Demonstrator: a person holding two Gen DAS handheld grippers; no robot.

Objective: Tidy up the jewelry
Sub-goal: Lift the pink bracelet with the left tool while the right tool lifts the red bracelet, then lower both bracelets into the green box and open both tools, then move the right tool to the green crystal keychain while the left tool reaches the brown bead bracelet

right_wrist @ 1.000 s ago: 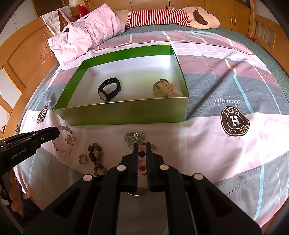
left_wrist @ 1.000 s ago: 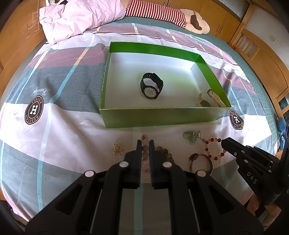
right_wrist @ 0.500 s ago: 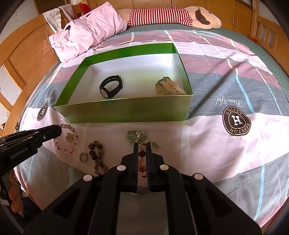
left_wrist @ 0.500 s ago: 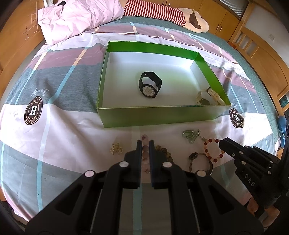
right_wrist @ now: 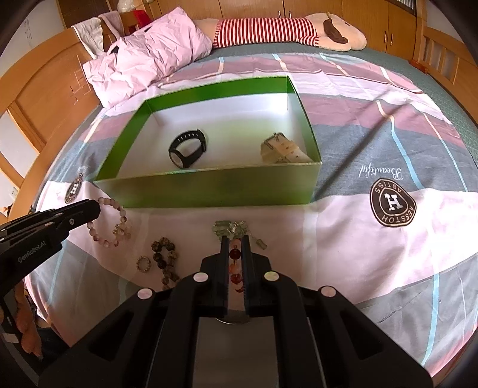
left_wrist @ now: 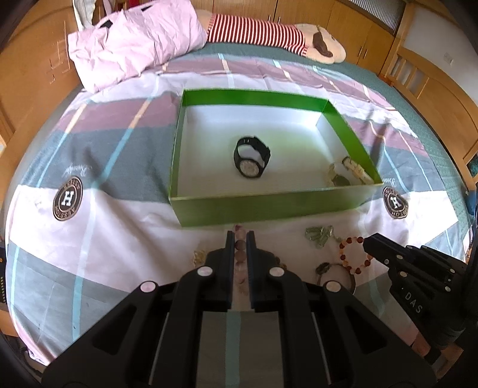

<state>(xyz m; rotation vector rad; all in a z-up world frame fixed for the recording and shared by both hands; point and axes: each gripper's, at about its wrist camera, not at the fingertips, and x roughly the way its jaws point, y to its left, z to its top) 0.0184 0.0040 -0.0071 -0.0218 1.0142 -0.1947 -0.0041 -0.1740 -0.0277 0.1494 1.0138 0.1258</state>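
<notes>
A green box with a white floor lies on the bed and holds a black watch and a pale beige watch. In front of it lie a pink bead bracelet, a red bead bracelet, a green pendant cluster, a dark bead string, a small ring and a metal bangle. My left gripper is shut around the pink bracelet. My right gripper is shut around the red bracelet.
A pink pillow and a striped plush toy lie at the head of the bed. Wooden bed rails and cupboards stand on both sides. The patterned sheet stretches to the right of the box.
Both grippers have moved forward and a little closer to the box's front wall, staying closed on their bracelets. The items on the sheet have not shifted.
</notes>
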